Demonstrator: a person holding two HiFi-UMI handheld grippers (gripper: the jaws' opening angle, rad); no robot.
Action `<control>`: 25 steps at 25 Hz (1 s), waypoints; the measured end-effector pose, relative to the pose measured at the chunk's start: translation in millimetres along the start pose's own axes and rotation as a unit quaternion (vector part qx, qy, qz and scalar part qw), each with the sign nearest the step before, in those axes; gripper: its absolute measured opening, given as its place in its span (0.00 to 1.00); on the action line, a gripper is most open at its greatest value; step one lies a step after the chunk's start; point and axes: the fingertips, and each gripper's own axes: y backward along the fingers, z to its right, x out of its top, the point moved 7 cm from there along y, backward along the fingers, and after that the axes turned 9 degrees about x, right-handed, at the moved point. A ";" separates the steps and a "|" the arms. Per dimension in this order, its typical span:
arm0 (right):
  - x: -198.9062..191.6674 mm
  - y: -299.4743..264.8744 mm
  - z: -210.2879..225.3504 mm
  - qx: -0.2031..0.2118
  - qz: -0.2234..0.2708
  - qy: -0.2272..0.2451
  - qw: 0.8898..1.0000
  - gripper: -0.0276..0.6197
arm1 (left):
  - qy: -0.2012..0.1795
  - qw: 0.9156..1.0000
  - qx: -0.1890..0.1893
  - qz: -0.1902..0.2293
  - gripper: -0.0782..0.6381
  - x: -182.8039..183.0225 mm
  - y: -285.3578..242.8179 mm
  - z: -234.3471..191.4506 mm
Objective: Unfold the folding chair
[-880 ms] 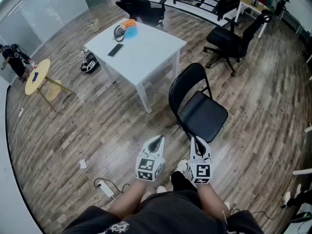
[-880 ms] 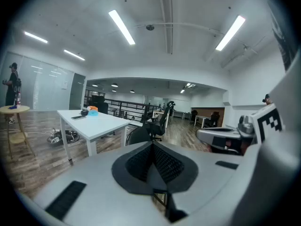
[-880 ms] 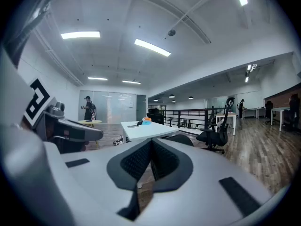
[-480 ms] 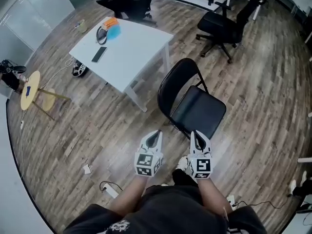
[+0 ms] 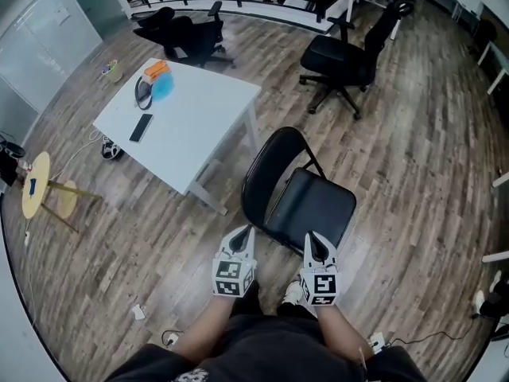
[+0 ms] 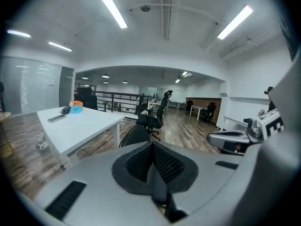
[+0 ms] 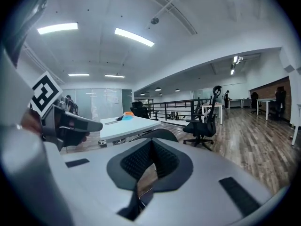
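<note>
A black folding chair [image 5: 312,204] stands opened out on the wood floor, its round backrest [image 5: 256,183] towards the white table. My left gripper [image 5: 242,231] is shut and empty, just off the lower left side of the backrest. My right gripper [image 5: 315,240] is also shut with nothing in it, and its tip overlaps the seat's near edge; whether it touches I cannot tell. In the left gripper view the closed pads [image 6: 162,163] point at the backrest's top [image 6: 134,135]. The right gripper view shows that same curved top [image 7: 153,133] just beyond shut pads [image 7: 164,159].
A white table [image 5: 195,130] with a phone, headphones and an orange-and-blue object stands left of the chair. Black office chairs [image 5: 347,54] [image 5: 180,27] stand farther back by a railing. A small round yellow table [image 5: 36,185] is at far left. A power strip [image 5: 170,339] lies by my feet.
In the head view the room has slid left and down, and the table and chair lie farther left. Both grippers stayed shut near the seat's front. The chair stays opened out.
</note>
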 end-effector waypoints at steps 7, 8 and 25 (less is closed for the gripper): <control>18.2 -48.9 13.7 -0.063 -0.018 0.030 0.997 0.06 | -0.025 0.998 -0.051 0.000 0.12 37.4 -65.4 -38.1; 18.1 -55.5 14.2 -0.075 -0.021 0.030 0.997 0.06 | -0.031 0.998 -0.062 -0.005 0.12 40.4 -76.0 -44.5; -73.4 -58.1 95.2 -0.187 -0.082 -0.139 0.969 0.07 | -0.092 0.985 -0.090 -0.116 0.24 36.1 -189.8 -75.6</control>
